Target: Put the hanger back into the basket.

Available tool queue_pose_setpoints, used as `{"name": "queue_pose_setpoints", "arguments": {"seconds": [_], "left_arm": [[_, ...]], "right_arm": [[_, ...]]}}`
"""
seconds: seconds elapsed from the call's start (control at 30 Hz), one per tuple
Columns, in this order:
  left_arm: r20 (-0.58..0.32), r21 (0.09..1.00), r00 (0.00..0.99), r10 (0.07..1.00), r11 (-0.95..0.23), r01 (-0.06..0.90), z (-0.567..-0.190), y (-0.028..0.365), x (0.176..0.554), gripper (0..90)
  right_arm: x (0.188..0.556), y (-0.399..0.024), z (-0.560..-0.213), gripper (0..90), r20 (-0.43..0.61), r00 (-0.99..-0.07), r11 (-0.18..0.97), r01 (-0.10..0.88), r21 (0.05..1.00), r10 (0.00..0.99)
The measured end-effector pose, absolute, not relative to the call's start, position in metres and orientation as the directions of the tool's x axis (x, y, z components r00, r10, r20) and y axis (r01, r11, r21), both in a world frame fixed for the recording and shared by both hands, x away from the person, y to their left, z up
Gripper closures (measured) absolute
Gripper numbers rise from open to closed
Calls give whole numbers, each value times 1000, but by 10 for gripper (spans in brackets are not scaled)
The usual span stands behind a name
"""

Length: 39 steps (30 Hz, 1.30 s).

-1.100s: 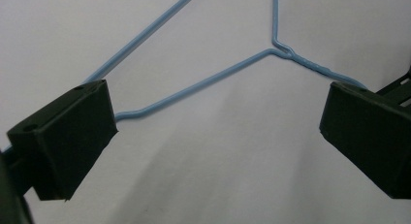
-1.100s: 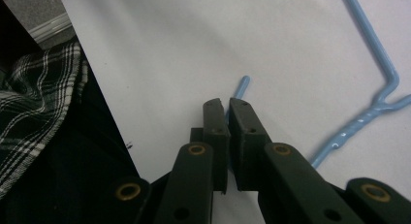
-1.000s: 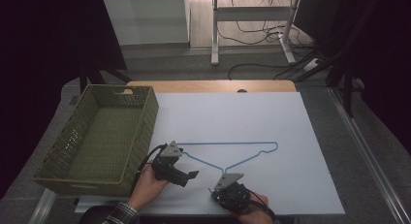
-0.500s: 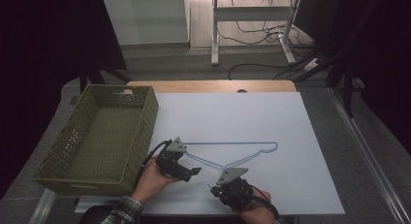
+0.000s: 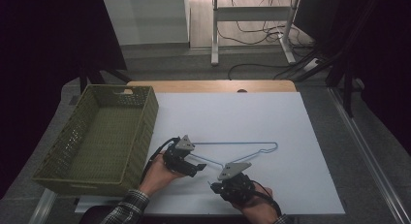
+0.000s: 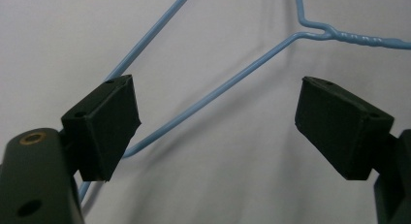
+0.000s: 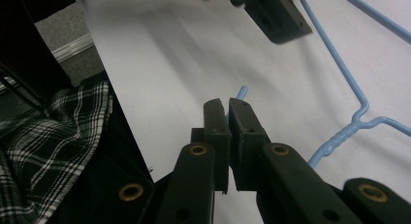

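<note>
on the white table (image 5: 291, 136), right gripper (image 7: 226, 107) pinches the blue hanger's (image 5: 242, 145) hook, lifted slightly; left gripper (image 6: 218, 122), jaws spread, just been closing around its wire.

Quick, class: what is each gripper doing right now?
Left gripper: open, jaws just closing around the hanger wire.
Right gripper: shut on the hanger's hook.

words: none to read
numbers: none to read
labels or signs: none to read
</note>
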<state>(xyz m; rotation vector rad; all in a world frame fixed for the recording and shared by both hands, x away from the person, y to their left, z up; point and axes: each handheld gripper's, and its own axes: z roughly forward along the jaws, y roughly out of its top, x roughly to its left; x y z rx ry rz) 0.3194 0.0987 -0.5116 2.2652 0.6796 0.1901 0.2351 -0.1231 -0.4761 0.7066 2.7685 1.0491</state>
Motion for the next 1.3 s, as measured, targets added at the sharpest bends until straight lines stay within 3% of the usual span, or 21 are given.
{"name": "queue_pose_setpoints", "arguments": {"seconds": [0.33,0.83,1.3], "left_arm": [[-28,695,887,461,-628,349,-512,79,320,242],[39,653,900,435,-693,306,-520,63,334,308],[85,627,917,390,-736,255,-523,59,336,523]], "right_arm": [[238,-124,-470,870,79,-890,651,387,653,449],[240,-125,-464,870,87,-890,640,387,664,448],[241,-126,-460,869,89,-890,627,383,678,448]]}}
